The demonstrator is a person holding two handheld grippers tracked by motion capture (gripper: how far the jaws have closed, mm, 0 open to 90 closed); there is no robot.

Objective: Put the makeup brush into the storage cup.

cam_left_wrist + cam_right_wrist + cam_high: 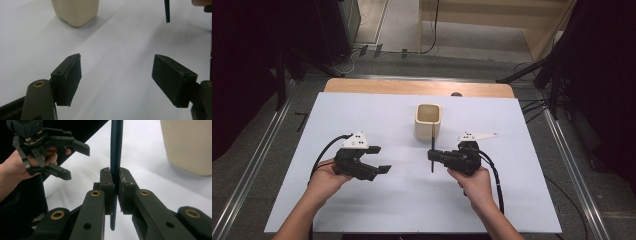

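High view: one dark pen (432, 150), slim, held upright above the white table cover (362, 205), clamped in right gripper (433, 156) at mid-shaft, just in front of the cream square cup (428, 121). Not touching the cup; pen top overlapping its near wall in this view, lower tip hanging clear of the sheet.

Right gripper view: same pen (116, 150) pinched between both pads, shaft running past them above and below, cup (187, 145) close on the far side. Grip narrow and firm, nothing slack visible.

Left gripper (379, 159) resting apart at the left of the sheet, jaws spread wide, nothing between them. Left gripper view: bare white surface between the two pads, cup (76, 11) ahead, pen tip (167, 12) hanging at upper right.

Progress, as a judgement: pen picked up and oriented vertically, so roughly midway. Remaining: carry over the cup opening, lower in, release. Cup interior looking empty from above, though its floor not fully visible.

Count: one pen, one cup, two grippers, two hands (324, 180), one white cover over a wooden table (412, 87) whose far edge shows beyond the sheet. No other loose items on the sheet.
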